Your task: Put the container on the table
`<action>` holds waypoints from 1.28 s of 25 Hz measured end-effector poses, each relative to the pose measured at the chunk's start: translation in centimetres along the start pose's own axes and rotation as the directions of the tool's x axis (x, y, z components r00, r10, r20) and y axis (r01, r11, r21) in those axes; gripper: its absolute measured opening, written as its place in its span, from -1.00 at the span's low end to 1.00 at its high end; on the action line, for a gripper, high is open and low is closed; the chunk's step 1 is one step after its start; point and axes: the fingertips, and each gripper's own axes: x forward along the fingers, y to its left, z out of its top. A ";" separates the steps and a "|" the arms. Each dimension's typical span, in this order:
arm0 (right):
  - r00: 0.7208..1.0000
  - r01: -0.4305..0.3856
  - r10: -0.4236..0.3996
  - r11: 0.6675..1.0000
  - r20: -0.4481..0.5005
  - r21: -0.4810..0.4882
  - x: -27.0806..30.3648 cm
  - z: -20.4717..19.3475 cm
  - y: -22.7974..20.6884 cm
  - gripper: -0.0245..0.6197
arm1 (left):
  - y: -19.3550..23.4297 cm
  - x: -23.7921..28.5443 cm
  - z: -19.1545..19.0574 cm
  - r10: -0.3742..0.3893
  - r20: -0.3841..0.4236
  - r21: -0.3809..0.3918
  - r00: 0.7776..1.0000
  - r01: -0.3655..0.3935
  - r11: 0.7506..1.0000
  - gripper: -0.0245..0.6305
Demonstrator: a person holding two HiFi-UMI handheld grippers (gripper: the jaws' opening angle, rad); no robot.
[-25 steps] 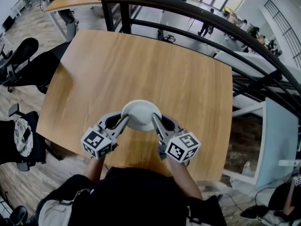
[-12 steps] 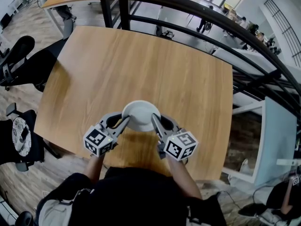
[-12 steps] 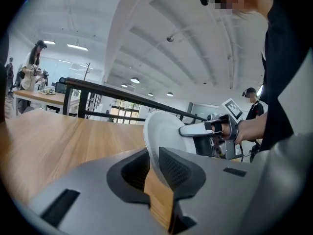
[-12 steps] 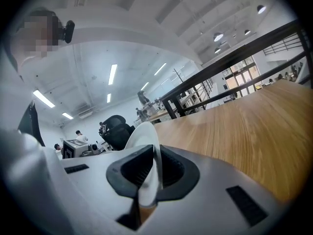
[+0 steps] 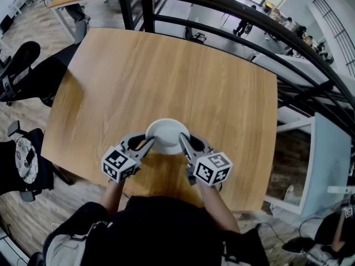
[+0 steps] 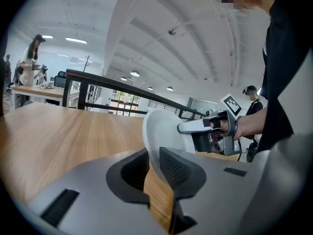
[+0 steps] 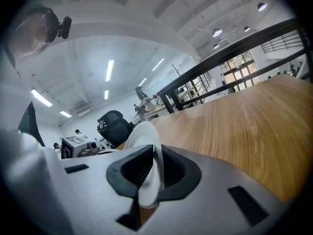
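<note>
The person leans over the near edge of a wooden bench (image 5: pixel 166 71) with a tool in each hand. Between the two tools is the container (image 5: pixel 166 134), a shallow white bowl with its mouth up. It is low over the near part of the bench top, a little in from the edge. From where I stand I cannot tell whether its base touches the wood.

The left hand-held gripper (image 5: pixel 151 142) meets the bowl at its left rim and the right hand-held gripper (image 5: pixel 182 139) at its right rim. The two face each other across the bowl, both tipped slightly downward.

The right one is clenched on the rim, with the thin white edge pinched between its dark ribbed pads. The left one's jaws have just been opening. The rim stands between them and lies against one pad, while a strip of wood shows through the gap on the other side, so that grip is released.

Beyond the bench's far edge runs a dark metal railing (image 5: pixel 238 15). A black office chair (image 5: pixel 28 60) stands off the bench's left side.
</note>
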 end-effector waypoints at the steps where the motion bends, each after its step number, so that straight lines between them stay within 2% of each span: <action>1: 1.000 0.004 -0.004 1.000 -0.005 -0.001 0.1 0.0 -0.1 -0.83 | 0.0 0.1 -0.1 -0.002 -0.005 -0.002 1.000 0.002 1.000 -0.76; 21: 0.995 0.051 -0.047 0.998 -0.085 0.039 1.8 -3.0 -2.4 -0.83 | 1.3 1.7 -3.8 0.003 -0.121 -0.027 0.993 -0.006 1.000 -0.69; 32: 0.988 0.080 -0.076 0.996 -0.137 0.030 2.2 -4.5 -3.5 -0.83 | 1.0 2.3 -5.4 0.001 -0.202 -0.004 0.979 -0.002 1.000 -0.53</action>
